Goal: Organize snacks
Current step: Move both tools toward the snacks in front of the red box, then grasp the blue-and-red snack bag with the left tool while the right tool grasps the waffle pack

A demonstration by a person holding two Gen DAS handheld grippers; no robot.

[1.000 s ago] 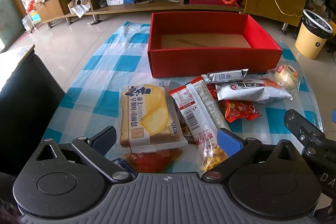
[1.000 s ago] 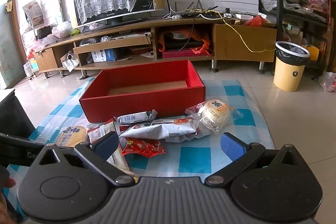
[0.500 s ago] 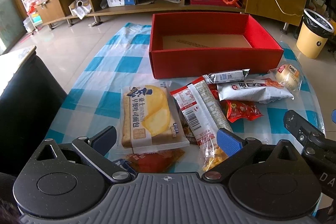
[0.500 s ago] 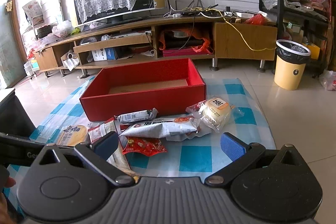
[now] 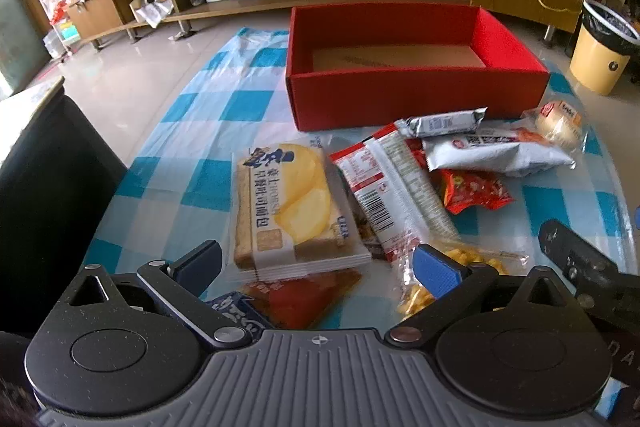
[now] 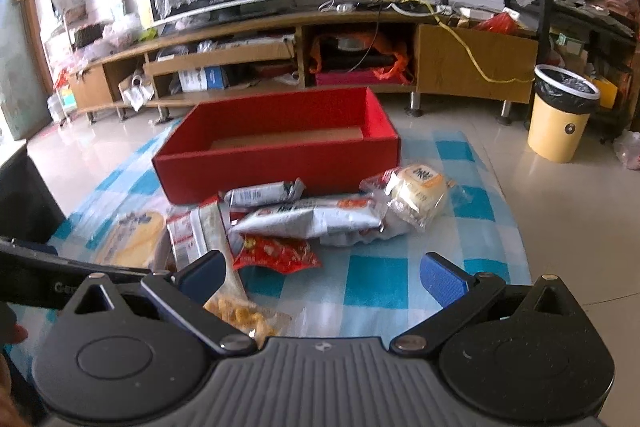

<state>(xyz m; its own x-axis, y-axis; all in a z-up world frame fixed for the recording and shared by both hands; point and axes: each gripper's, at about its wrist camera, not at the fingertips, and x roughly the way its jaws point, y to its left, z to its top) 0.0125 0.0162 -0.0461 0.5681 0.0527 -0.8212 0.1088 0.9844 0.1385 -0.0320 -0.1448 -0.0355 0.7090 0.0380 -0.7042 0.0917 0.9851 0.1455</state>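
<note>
— What do the snacks look like from your feeds?

— I see a loose heap of crinkly packets on the bench, just in front of the box (image 5: 416,99). The bread pack (image 5: 288,207) is a flat, clear-wrapped rectangle showing toast slices, lying nearest my left gripper (image 5: 316,263). Beside it a long red-and-white wrapper (image 5: 384,187) with a barcode runs diagonally, and a small silver bar (image 5: 444,121) lies just before the box wall. A puffy white bag (image 5: 496,153) partly covers a glossy red packet (image 5: 472,189). A round bun (image 6: 418,189) in clear film sits at the right end of the heap. A clear bag of yellow bits (image 5: 460,267) and a dark red sachet (image 5: 304,295) lie closest to me.

— And the box?

— Red card, matte, rectangular, open-topped, with a brown card floor. Nothing in it that I can see.

— The surface?

— A shiny plastic cloth (image 5: 208,107) in blue and white checks.

— Your grippers?

— Both spread wide, pinching nothing. The left hangs over the bread pack's near edge; the right gripper (image 6: 322,281) hangs over the cloth near the red packet.
</note>
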